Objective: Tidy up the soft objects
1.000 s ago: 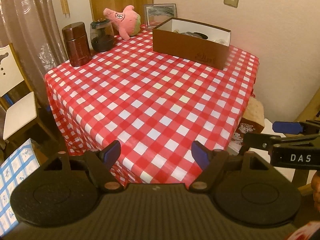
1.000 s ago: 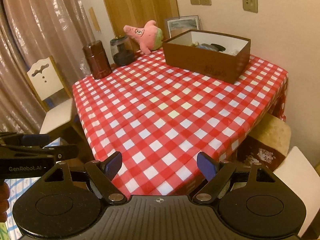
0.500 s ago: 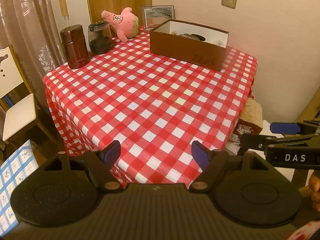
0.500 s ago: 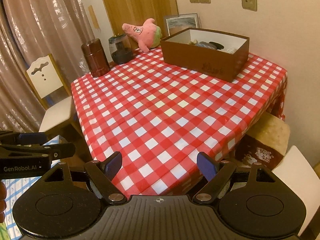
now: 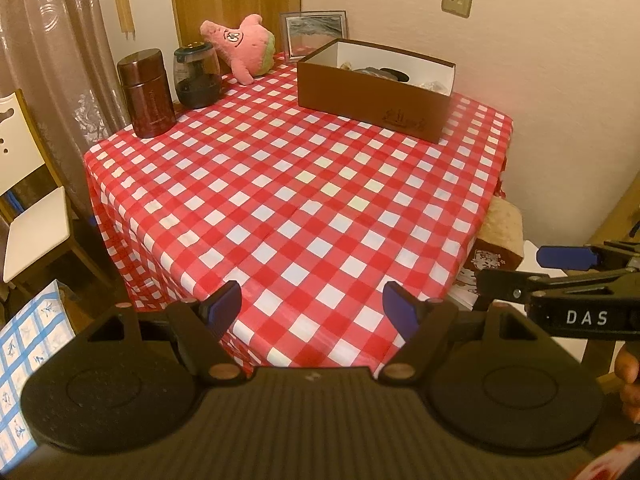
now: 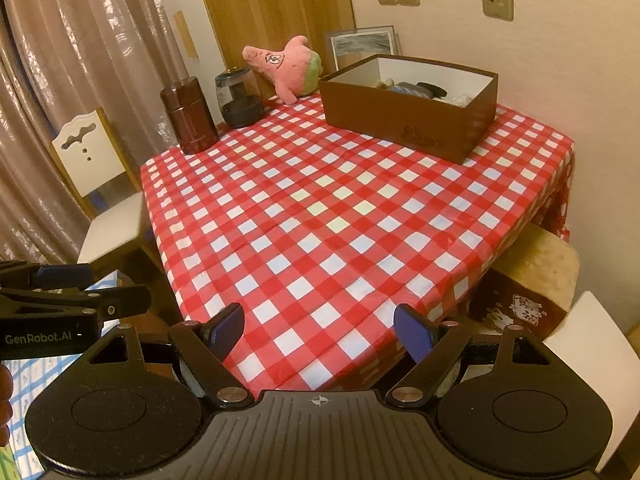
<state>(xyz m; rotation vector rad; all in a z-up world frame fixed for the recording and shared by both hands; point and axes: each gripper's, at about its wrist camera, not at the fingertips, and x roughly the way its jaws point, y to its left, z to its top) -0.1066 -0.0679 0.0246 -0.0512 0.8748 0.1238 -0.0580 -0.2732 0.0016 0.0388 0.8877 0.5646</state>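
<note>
Right gripper (image 5: 568, 276) reads "DAS"; left gripper (image 6: 60, 292) reads "GenRobot.AI".

Warm, dim indoor light; sharp, fisheye-warped edges.

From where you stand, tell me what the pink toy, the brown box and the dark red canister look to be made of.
Pink toy: plush fabric, fuzzy matte nap, with a green patch.
Brown box: probably cardboard, matte brown outside, white inside, thin straight walls.
Dark red canister: glossy, with streaky highlights; lacquered wood or coated metal, I cannot tell which.
</note>
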